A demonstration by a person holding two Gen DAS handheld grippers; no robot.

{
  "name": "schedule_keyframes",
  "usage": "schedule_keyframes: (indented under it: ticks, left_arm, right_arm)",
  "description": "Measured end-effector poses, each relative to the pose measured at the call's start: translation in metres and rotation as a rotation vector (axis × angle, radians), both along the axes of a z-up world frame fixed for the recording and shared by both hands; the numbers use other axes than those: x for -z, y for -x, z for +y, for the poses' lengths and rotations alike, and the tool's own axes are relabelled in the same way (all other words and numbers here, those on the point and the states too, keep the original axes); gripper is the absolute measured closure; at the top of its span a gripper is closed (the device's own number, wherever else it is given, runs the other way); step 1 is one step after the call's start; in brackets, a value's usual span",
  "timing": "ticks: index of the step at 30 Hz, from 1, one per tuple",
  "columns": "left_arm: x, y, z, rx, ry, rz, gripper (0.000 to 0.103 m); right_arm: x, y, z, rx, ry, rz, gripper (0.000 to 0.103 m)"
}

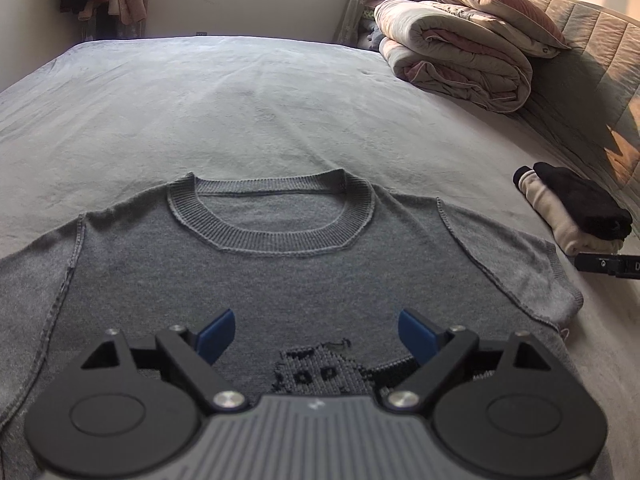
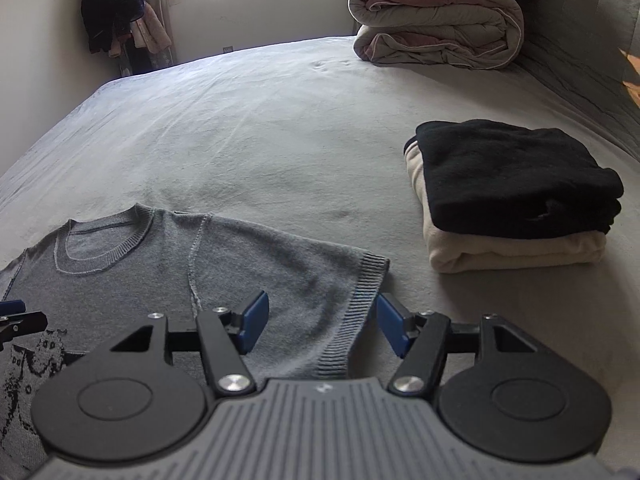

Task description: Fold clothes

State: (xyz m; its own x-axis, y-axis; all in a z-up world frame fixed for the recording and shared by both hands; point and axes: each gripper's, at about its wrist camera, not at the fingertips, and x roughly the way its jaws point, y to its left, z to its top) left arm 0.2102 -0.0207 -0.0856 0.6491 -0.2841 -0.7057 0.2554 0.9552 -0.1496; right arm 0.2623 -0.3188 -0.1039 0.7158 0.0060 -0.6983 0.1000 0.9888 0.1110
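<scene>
Grey tee (image 1: 280,280) flat – grippers (image 1: 316,334) agape

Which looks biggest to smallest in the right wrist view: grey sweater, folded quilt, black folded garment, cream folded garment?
1. grey sweater, though cut off by the frame and nearest the camera
2. folded quilt, farther away, so probably larger in reality
3. black folded garment
4. cream folded garment, mostly hidden under the black one

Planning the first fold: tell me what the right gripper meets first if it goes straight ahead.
Most likely the grey sweater's sleeve cuff, lying between the open right gripper fingers; beyond it bare bed, though depth is unclear.
</scene>
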Motion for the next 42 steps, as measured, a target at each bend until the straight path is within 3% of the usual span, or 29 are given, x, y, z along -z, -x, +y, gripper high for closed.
schedule_keyframes:
  ticks: [9, 14, 19, 22, 27, 32, 37, 40, 42]
  left_arm:
    - [0.007, 0.002, -0.002, -0.012, -0.003, 0.011, 0.013]
    - [0.008, 0.001, 0.001, -0.025, -0.005, 0.012, 0.013]
    - [0.008, 0.000, 0.005, -0.040, 0.014, 0.019, 0.013]
    - [0.008, 0.000, 0.007, -0.043, 0.023, 0.023, 0.013]
    - [0.010, 0.001, 0.006, -0.034, 0.031, 0.039, 0.013]
    - [0.013, -0.007, 0.011, 0.017, 0.122, 0.139, 0.014]
    - [0.018, -0.015, 0.021, -0.016, 0.254, 0.212, 0.016]
    - [0.019, -0.020, 0.025, -0.015, 0.334, 0.241, 0.024]
    - [0.020, -0.024, 0.024, 0.008, 0.383, 0.260, 0.034]
  right_arm:
    - [0.017, -0.003, -0.023, 0.056, -0.112, 0.079, 0.039]
    - [0.025, -0.005, -0.019, 0.105, -0.159, 0.162, 0.039]
    - [0.023, -0.007, -0.012, 0.128, -0.234, 0.185, 0.043]
    - [0.028, -0.011, -0.012, 0.179, -0.313, 0.209, 0.054]
    - [0.037, -0.013, -0.012, 0.244, -0.358, 0.178, 0.087]
    - [0.021, -0.012, 0.006, 0.150, -0.289, 0.082, 0.089]
    - [0.004, -0.017, 0.040, -0.015, -0.213, 0.007, 0.090]
    - [0.003, -0.020, 0.069, -0.142, -0.140, -0.018, 0.090]
    - [0.006, -0.018, 0.086, -0.226, -0.103, -0.014, 0.090]
